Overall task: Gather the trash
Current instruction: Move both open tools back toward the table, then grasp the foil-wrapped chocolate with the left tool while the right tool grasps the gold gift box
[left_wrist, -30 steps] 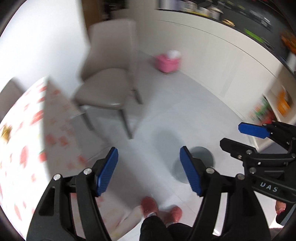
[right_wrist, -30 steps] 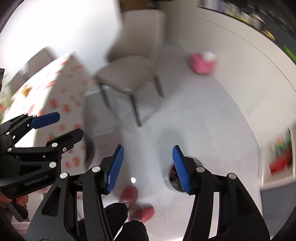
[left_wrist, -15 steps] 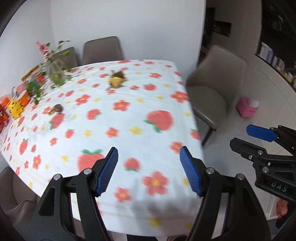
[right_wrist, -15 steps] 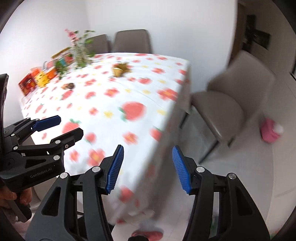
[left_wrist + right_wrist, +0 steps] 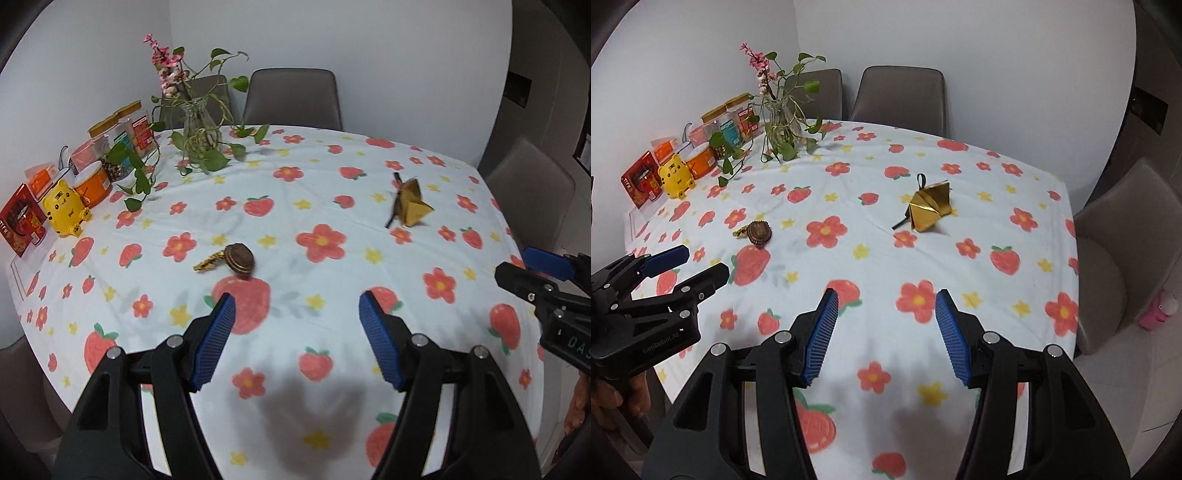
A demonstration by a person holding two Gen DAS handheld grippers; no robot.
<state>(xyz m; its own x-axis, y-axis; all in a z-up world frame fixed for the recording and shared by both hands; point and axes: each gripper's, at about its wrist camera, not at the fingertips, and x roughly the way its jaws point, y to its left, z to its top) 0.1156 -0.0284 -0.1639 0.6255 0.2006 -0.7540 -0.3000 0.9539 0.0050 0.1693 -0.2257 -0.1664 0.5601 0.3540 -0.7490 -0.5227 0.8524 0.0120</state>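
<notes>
The table (image 5: 369, 184) is covered with a white cloth printed with red strawberries and flowers. The left gripper (image 5: 297, 332) hangs above the near edge with its blue pads apart, and nothing is between them. The right gripper (image 5: 884, 332) is beside it, also above the near edge, with its jaws apart and empty.

A round brown ridged wrapper with a thin golden strip (image 5: 236, 259) lies near the middle of the table, a little toward the left edge. A crumpled gold foil wrapper with a black string (image 5: 929, 208) lies toward the right edge, well apart from the first. A glass vase with green vines and pink flowers (image 5: 197, 136) stands near the far left corner. Colourful boxes and jars (image 5: 107, 147) and a yellow tiger-shaped figure (image 5: 66, 212) stand in a row along the left edge.
</notes>
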